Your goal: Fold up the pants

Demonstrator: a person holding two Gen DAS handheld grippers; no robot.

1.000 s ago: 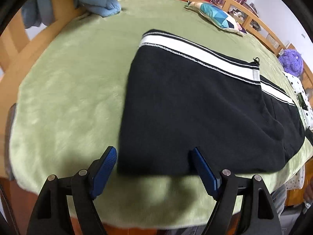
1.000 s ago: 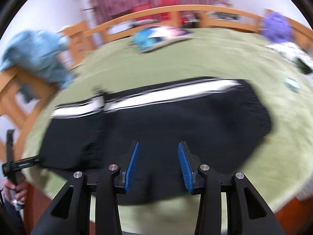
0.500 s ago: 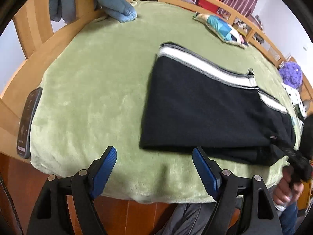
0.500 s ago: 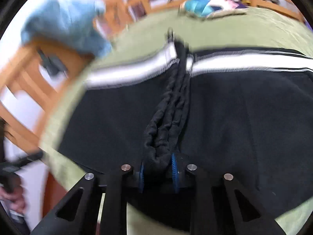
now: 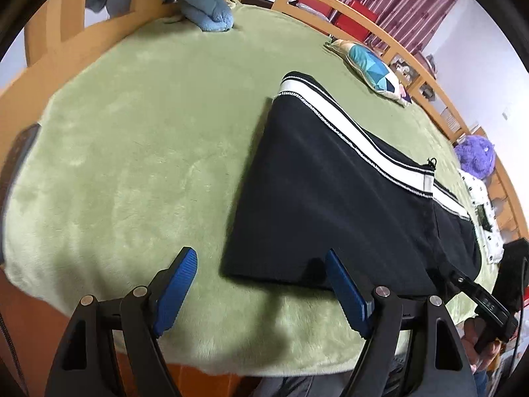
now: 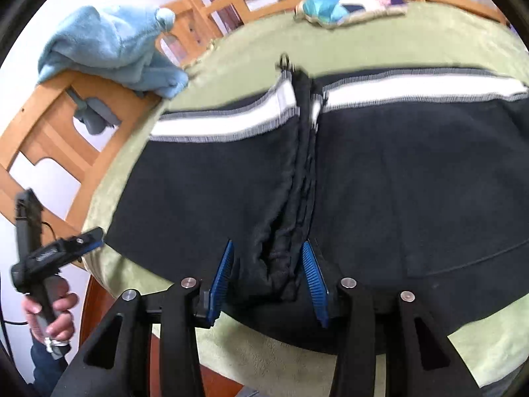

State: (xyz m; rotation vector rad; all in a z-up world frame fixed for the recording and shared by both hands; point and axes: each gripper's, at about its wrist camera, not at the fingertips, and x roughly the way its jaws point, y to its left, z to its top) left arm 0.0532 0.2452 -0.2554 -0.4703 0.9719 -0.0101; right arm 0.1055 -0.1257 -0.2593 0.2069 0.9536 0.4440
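My left gripper (image 5: pixel 261 284) hung over the near edge of the green blanket (image 5: pixel 132 152), its blue pads (image 5: pixel 175 284) spread wide and touching nothing. The black pants (image 5: pixel 330 205) lay flat on that blanket, to the right of and just beyond the gripper, with their near hem just past the right-hand pad. A white stripe (image 5: pixel 350 129) ran along the far edge of the fabric.

Through the right wrist camera I saw my right gripper (image 6: pixel 267 281) low over the pants (image 6: pixel 413 182), near the front edge of the bed. Its pads (image 6: pixel 312 278) stood partly apart, one on each side of a bunched ridge of black cloth (image 6: pixel 291 198) that rose from the near hem toward the white stripe (image 6: pixel 413 89). The ridge filled most of the gap. I could not tell whether the pads were actually pressing it or only flanking it, since the picture was smeared there.

At the far left, a light blue towel (image 6: pixel 112 46) was draped over the wooden rail (image 6: pixel 49 112). A patterned cushion (image 5: pixel 370 66) sat on the far side of the blanket, and a purple plush toy (image 5: pixel 476 155) lay at the far right. A dark flat device (image 5: pixel 20 152) rested at the blanket's left edge.
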